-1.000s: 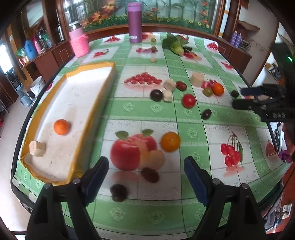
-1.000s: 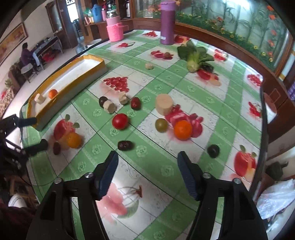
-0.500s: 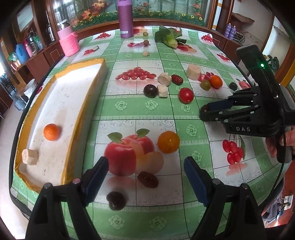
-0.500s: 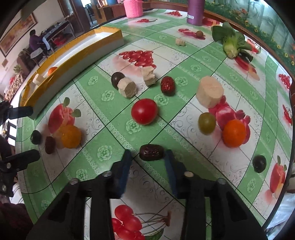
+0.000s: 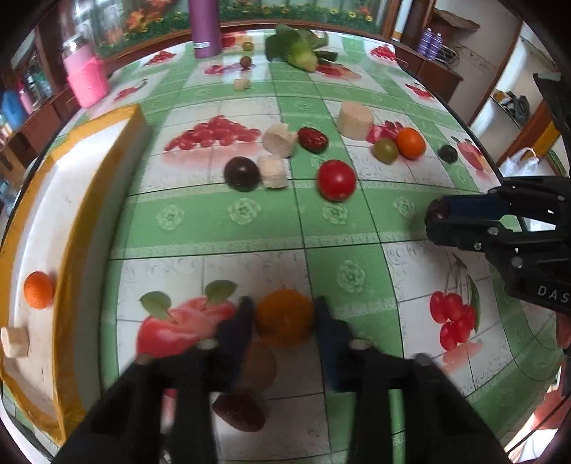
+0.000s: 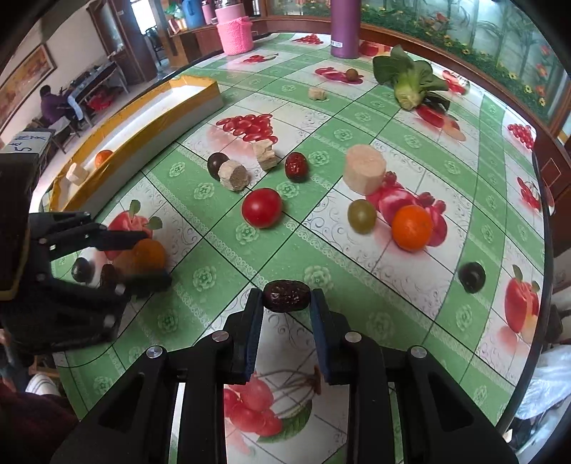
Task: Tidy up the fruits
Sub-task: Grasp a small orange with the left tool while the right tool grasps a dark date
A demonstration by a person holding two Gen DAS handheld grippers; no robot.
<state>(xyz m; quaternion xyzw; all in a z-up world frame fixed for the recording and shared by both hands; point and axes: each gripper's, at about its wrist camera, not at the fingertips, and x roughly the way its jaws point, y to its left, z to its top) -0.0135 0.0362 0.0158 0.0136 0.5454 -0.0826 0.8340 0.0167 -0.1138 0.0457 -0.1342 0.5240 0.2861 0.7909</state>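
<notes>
A: Left gripper (image 5: 283,314), low centre of the left wrist view: jaws just drawn in, clamped either side of a small orange (image 5: 284,323), blurred. Sitting on the green checked tablecloth (image 5: 214,214), just right of the printed apple.

B: And the right gripper (image 6: 285,303)?

A: Bottom centre of the right wrist view. Clenched on a dark wrinkled date (image 6: 286,296), pads pressed to both ends. In the left wrist view, seen at right edge, mid-height.

B: Anything already put away?

A: Yellow-edged white tray (image 5: 82,200) along the left side of the left wrist view. Holding another orange (image 5: 39,289) and a pale chunk (image 5: 14,341), both at lower left, near each other but apart.

B: Still loose on the cloth?

A: Plenty, mid-frame in the right wrist view: red tomato (image 6: 261,207), green grape (image 6: 362,216) just beside a third orange (image 6: 411,227), pale cylinder (image 6: 364,169) above those, red date (image 6: 296,166), dark round fruit (image 6: 471,277) alone at right. Leafy green (image 6: 410,82) near the top, purple bottle (image 6: 344,28) and pink cup (image 6: 236,30) beyond.
</notes>
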